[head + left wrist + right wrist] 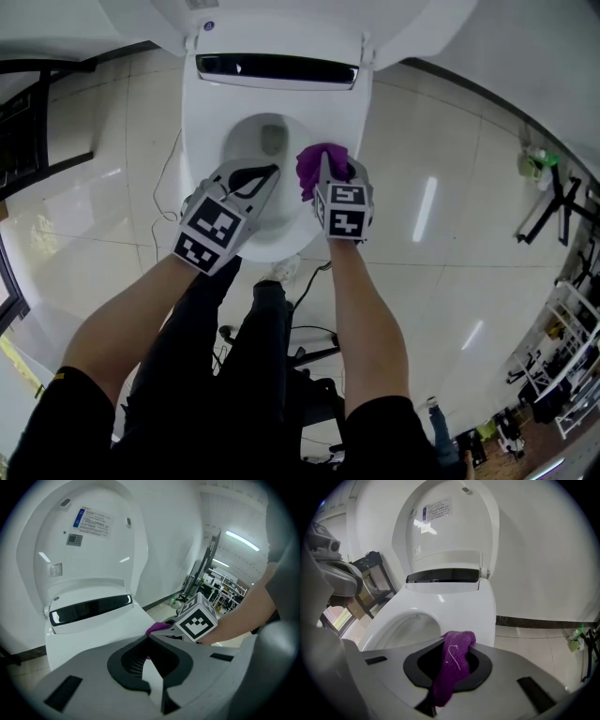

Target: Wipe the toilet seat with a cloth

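Purple cloth [452, 667] sits clamped in right claw [325, 176], above toilet seat [202, 122].

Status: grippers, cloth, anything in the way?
Right gripper shut on purple cloth, over toilet seat, right side. Left gripper shut, empty, near front rim. Lid up; nothing blocking.

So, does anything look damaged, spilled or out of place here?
Only a small thing: a loose white thread lies on the cloth held in the right gripper. The toilet looks clean and whole, with nothing spilled.
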`<state>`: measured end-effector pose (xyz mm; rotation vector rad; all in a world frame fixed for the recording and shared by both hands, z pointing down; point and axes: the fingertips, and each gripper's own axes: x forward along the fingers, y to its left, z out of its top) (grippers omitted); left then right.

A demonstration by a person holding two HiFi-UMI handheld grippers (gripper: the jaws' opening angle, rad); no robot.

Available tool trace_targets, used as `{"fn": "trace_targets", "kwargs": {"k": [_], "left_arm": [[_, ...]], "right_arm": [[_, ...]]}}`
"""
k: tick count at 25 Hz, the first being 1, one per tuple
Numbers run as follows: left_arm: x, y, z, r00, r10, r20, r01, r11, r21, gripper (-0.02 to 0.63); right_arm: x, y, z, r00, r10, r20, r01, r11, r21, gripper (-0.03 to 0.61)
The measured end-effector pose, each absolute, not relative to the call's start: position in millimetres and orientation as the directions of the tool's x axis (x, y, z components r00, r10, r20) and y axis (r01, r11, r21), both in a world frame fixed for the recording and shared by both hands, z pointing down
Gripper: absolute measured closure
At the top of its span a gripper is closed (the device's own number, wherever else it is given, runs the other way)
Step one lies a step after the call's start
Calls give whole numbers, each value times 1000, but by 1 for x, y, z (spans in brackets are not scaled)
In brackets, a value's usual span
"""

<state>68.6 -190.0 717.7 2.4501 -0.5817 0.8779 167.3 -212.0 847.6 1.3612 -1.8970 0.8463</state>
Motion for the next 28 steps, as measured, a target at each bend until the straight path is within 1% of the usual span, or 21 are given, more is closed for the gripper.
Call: {"fn": "trace_targets", "kwargs": {"k": [20,28], "left_arm": [[51,-221,715,693,-276,666,-568,-778,268,632],[44,-223,706,688,-300,660,-584,-769,259,632]], "right_arm": [[154,-299,831,-245,-594,766,-936,351,-28,535],[147,-311,816,-259,-610,749,-935,353,-35,537]]}}
